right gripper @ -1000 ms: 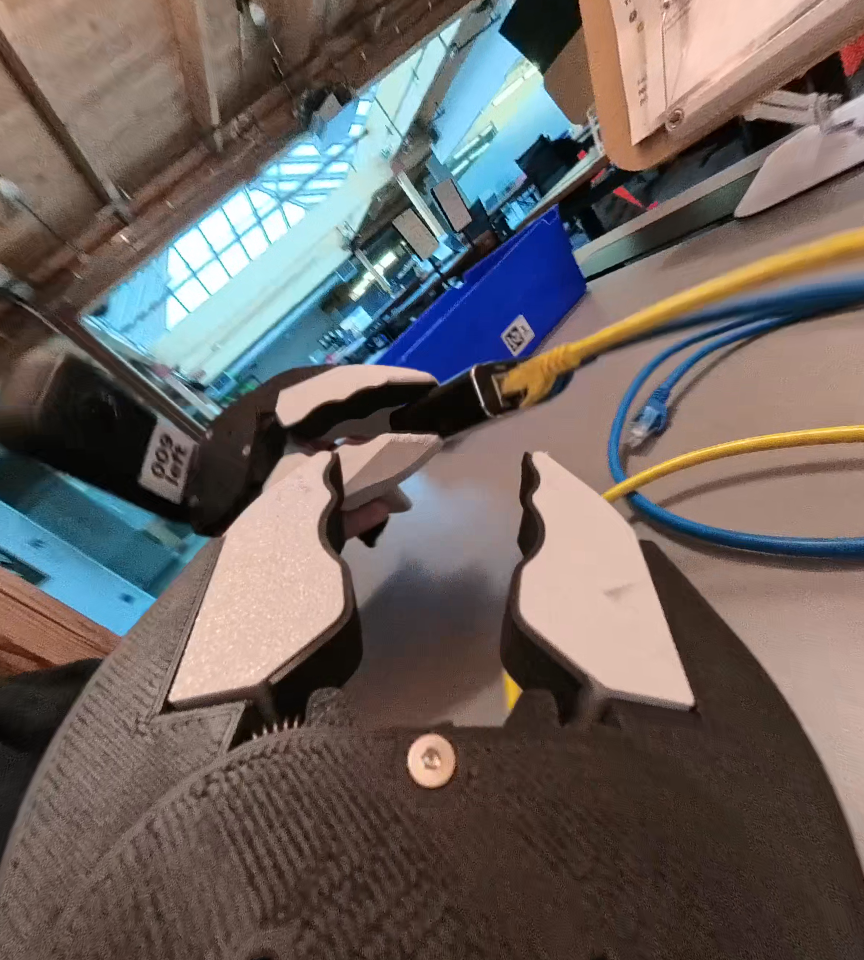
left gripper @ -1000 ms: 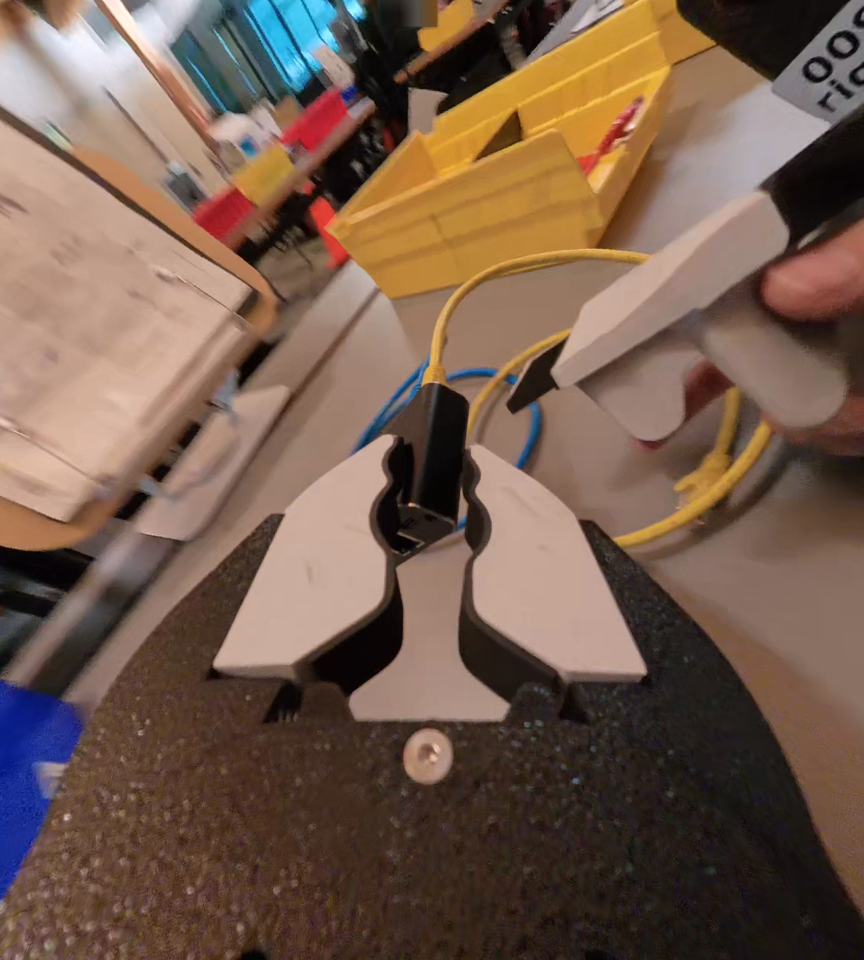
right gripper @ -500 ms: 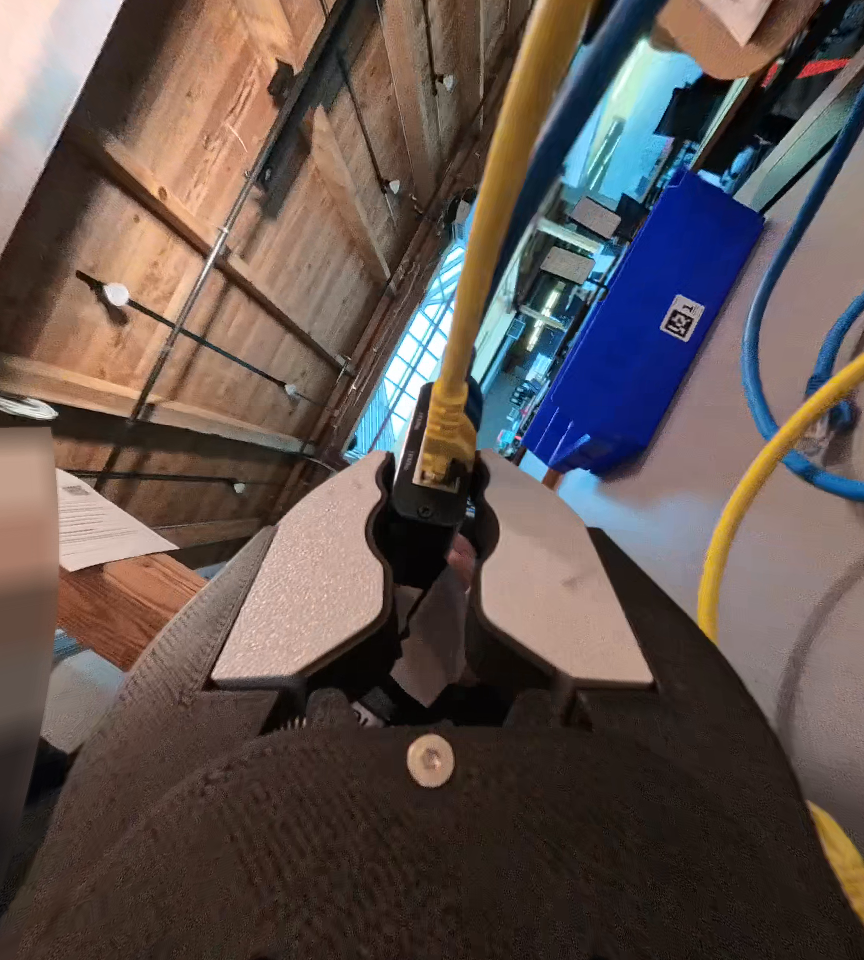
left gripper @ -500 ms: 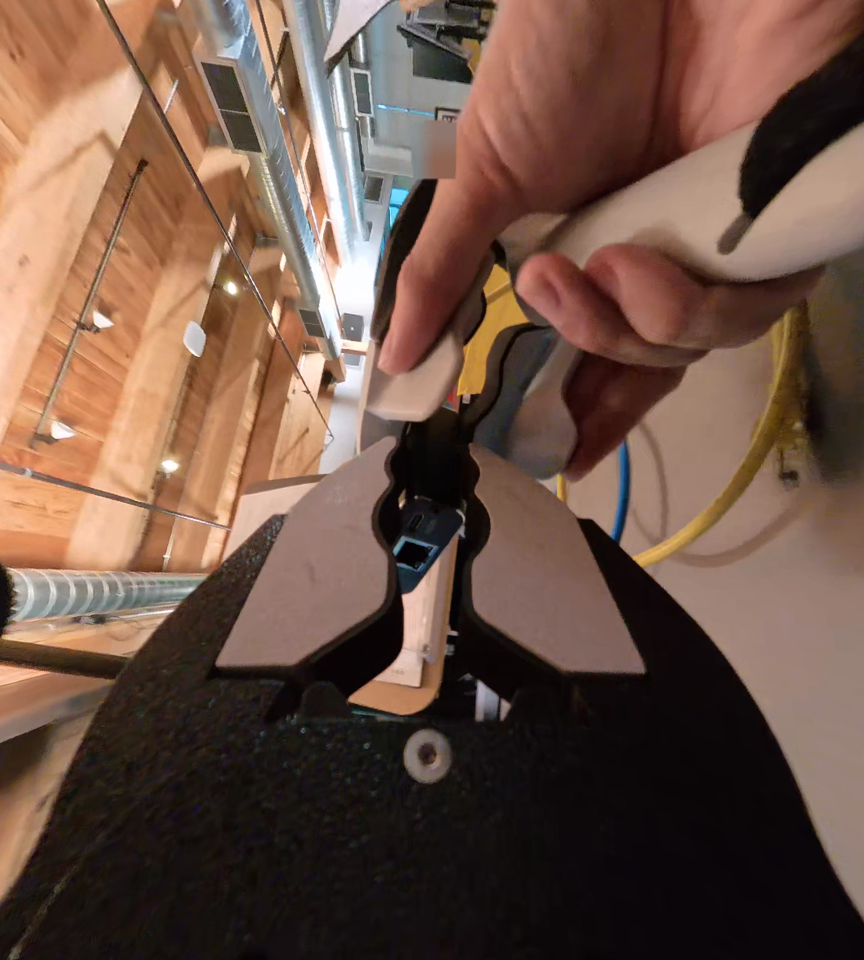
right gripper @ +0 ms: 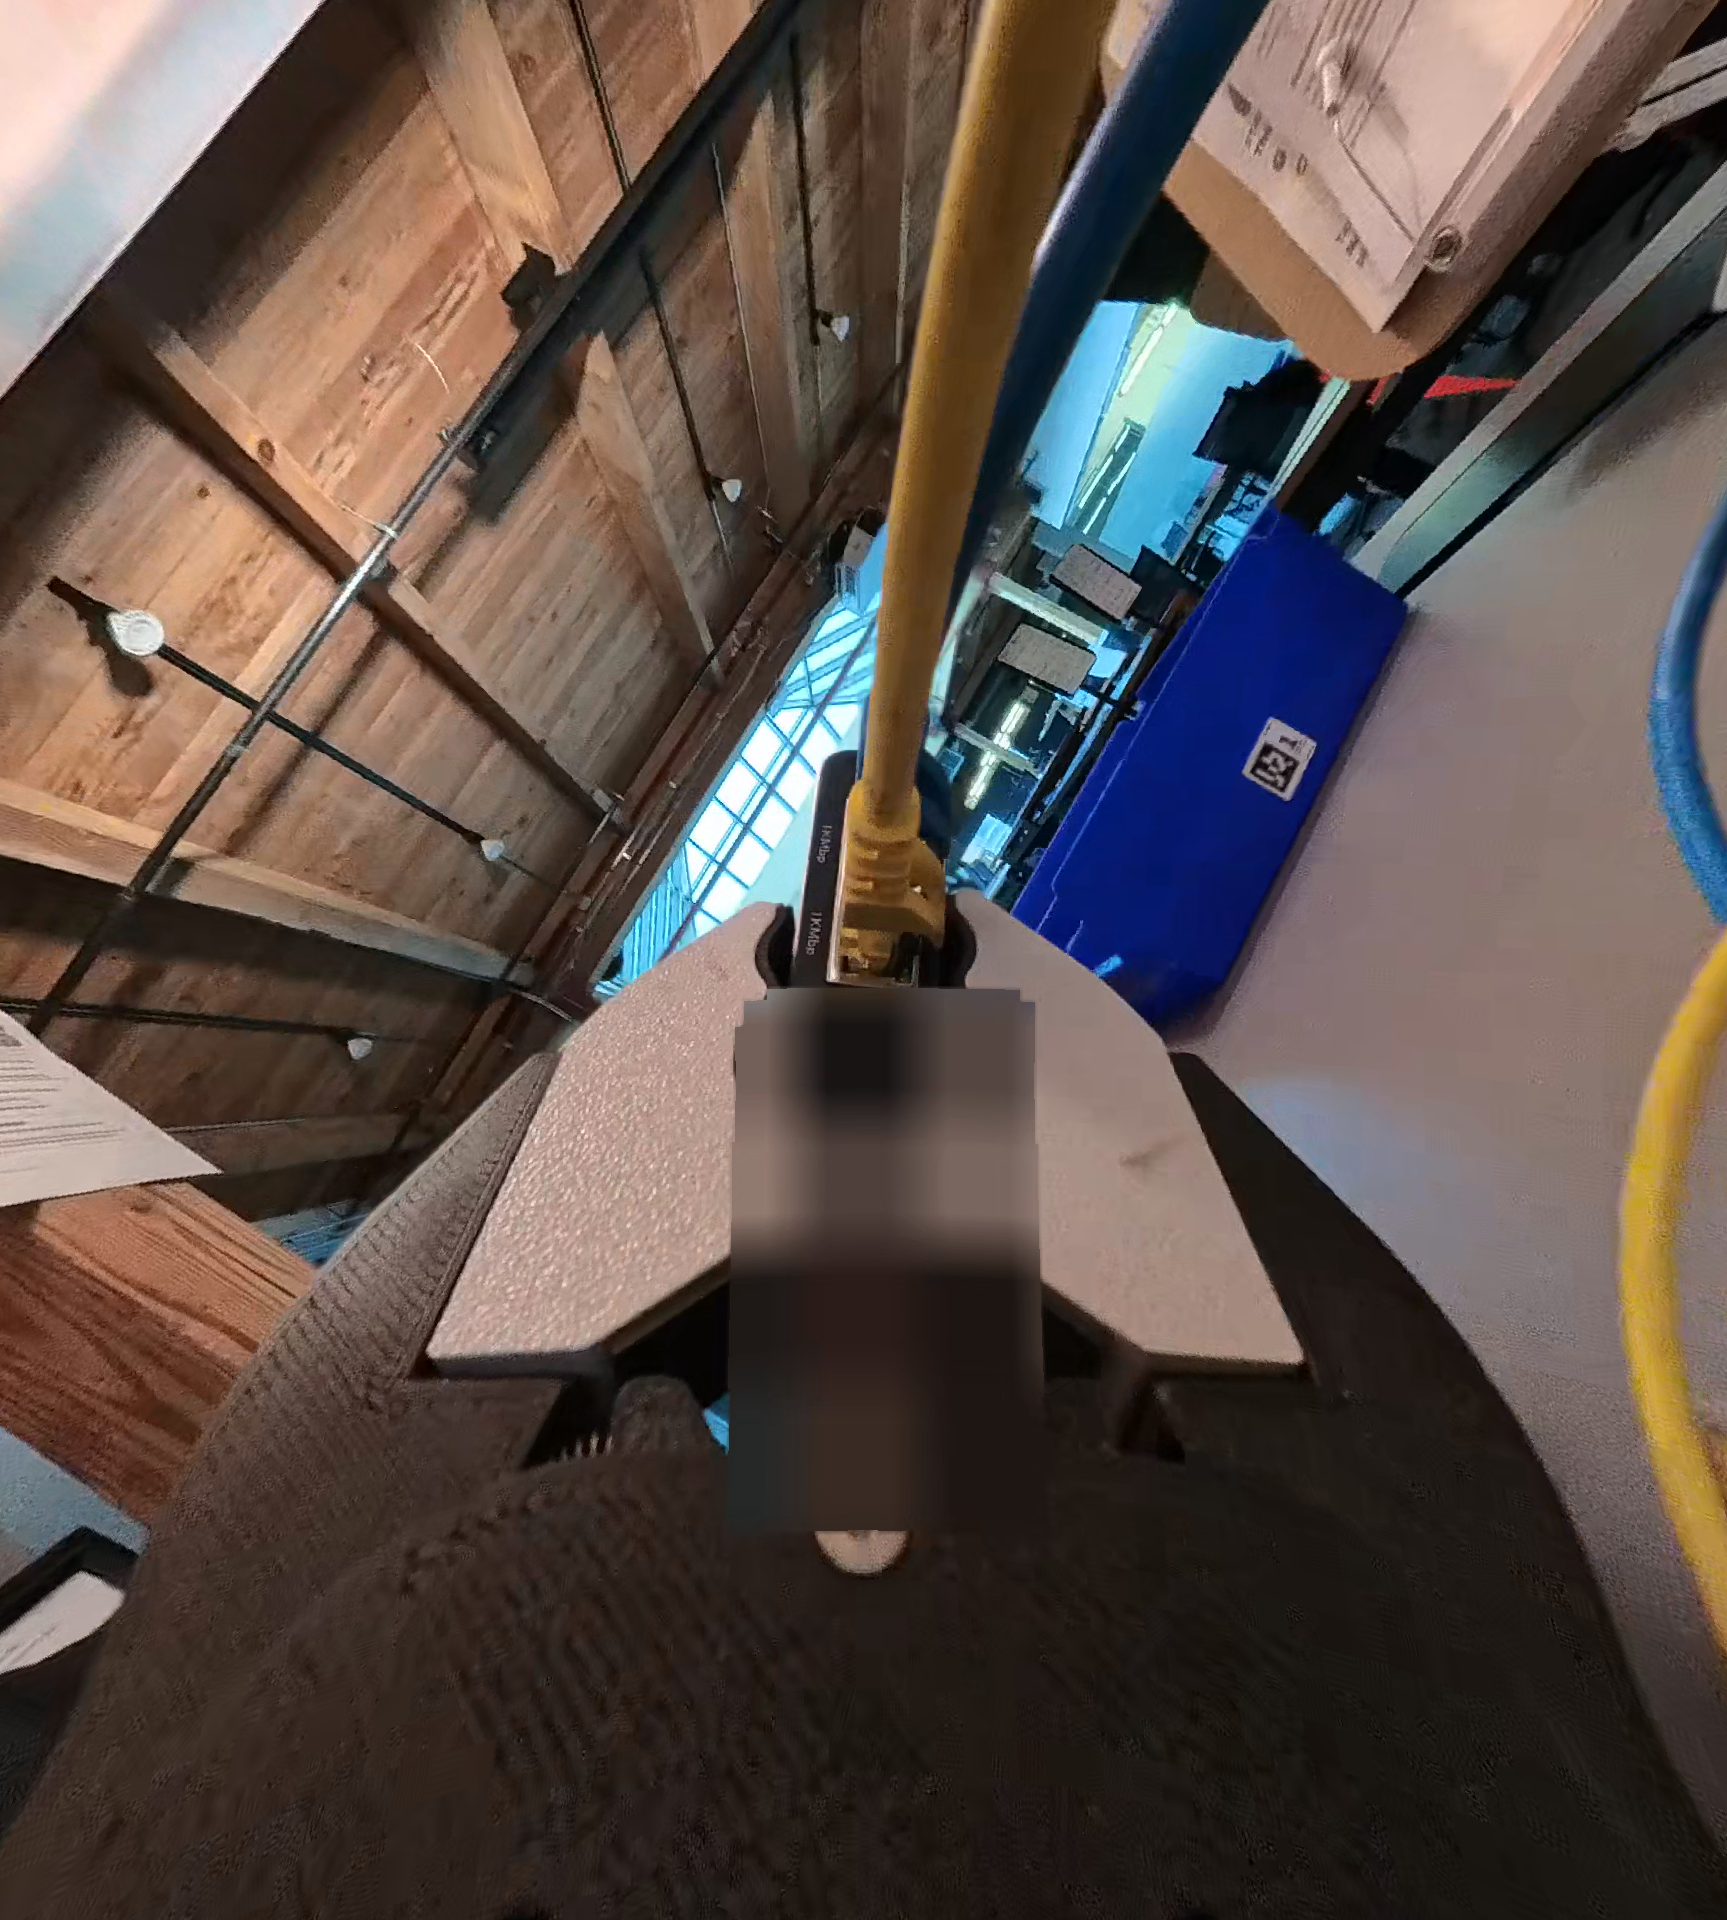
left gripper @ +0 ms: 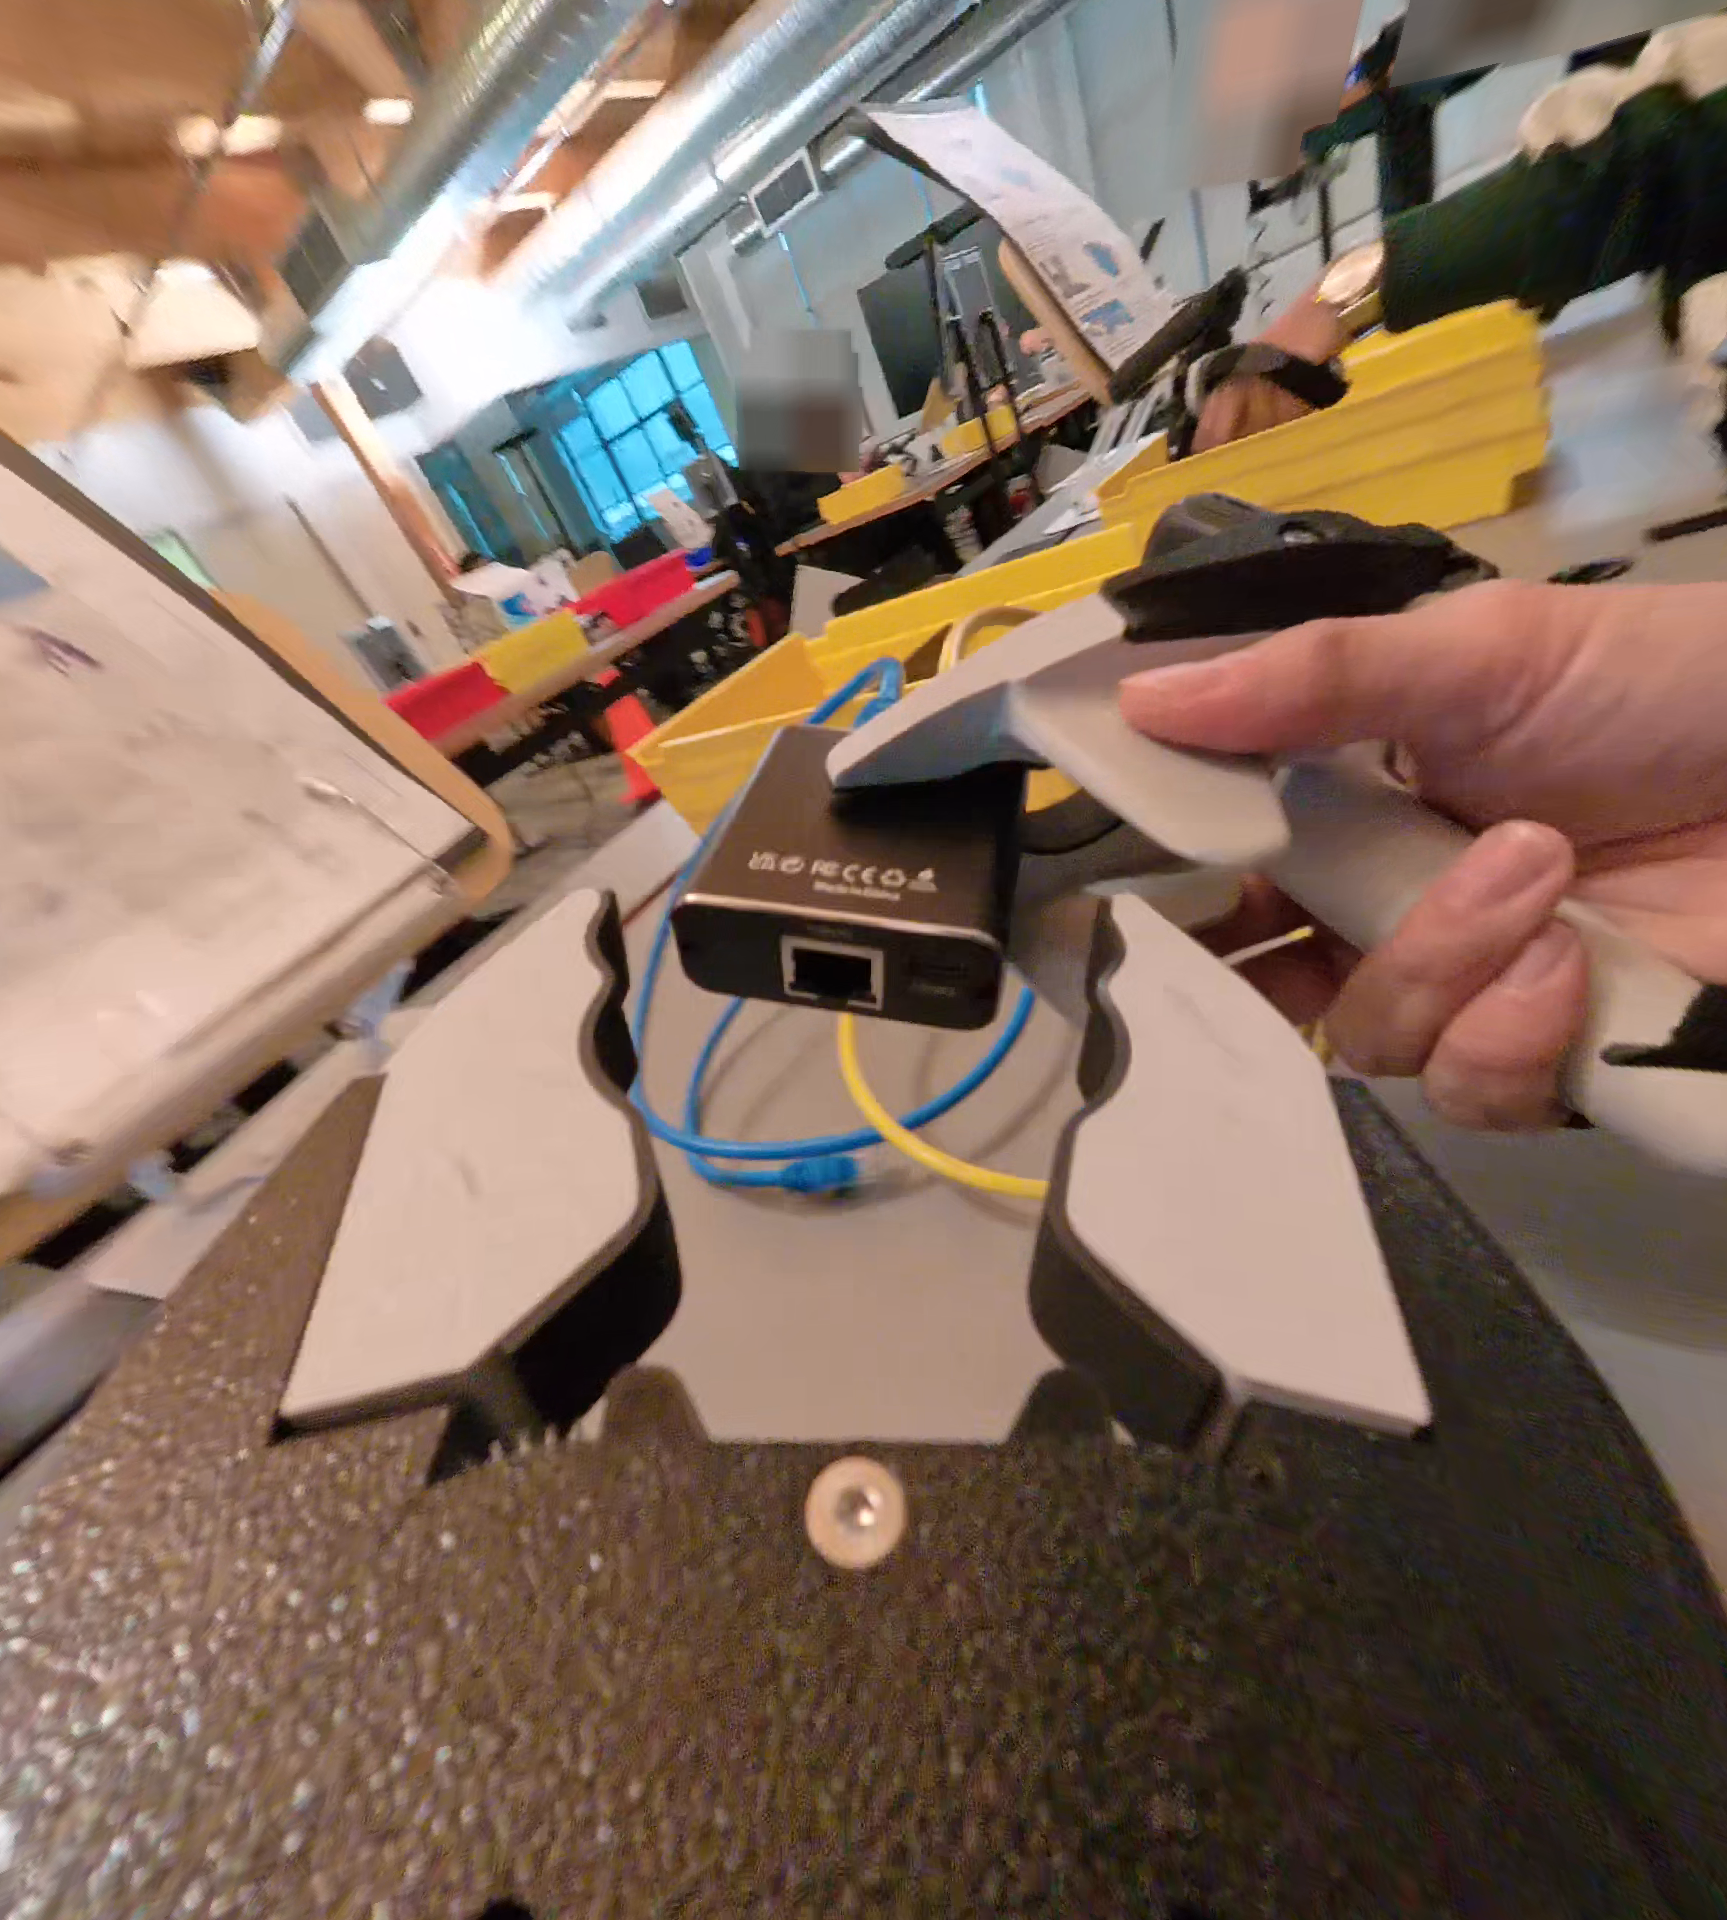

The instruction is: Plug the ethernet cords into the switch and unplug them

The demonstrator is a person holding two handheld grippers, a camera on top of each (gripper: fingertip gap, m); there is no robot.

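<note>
Spreading your left gripper (left gripper: 854, 997) leaves it empty, its wide jaws framing the black switch (left gripper: 843, 883) ahead. Your right gripper (left gripper: 838, 774) clamps that switch above the table (left gripper: 1617, 1226), keeping its vacant port facing you; the yellow cord (right gripper: 916, 520) sits plugged in behind.

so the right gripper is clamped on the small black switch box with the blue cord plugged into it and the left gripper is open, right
Not quite: the cord plugged into the small black switch box is the yellow ethernet cord, not the blue one, as the right wrist view shows. The blue ethernet cord's plug lies loose on the grey table. The rest holds: the right gripper is clamped on the box, and the left gripper is open.
</note>
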